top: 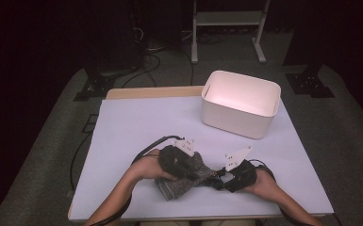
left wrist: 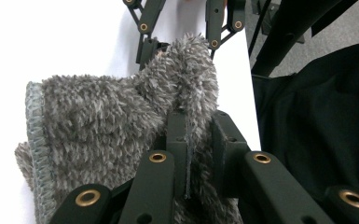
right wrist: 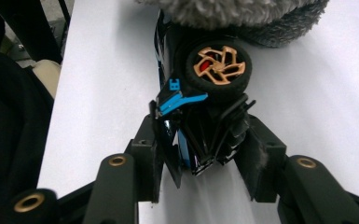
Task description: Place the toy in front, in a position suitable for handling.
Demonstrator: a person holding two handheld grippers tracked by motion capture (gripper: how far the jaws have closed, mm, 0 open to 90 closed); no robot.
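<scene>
A grey fuzzy cloth (top: 177, 186) lies bunched near the table's front edge. My left gripper (top: 194, 172) is shut on a raised fold of it; in the left gripper view the jaws (left wrist: 196, 126) pinch the cloth (left wrist: 102, 112) between them. A black and blue toy car (right wrist: 200, 116) with a gold wheel (right wrist: 219, 65) lies on its side, its front end under the cloth (right wrist: 233, 11). My right gripper (right wrist: 200, 140) is shut on the car's rear end. In the high view the right gripper (top: 217, 178) points left, tip to tip with the left one.
A white open bin (top: 233, 120) stands at the back right of the white table (top: 136, 127). The table's front edge runs just behind both hands, with the person's dark clothing (left wrist: 317, 121) beyond it. Cables trail from both grippers.
</scene>
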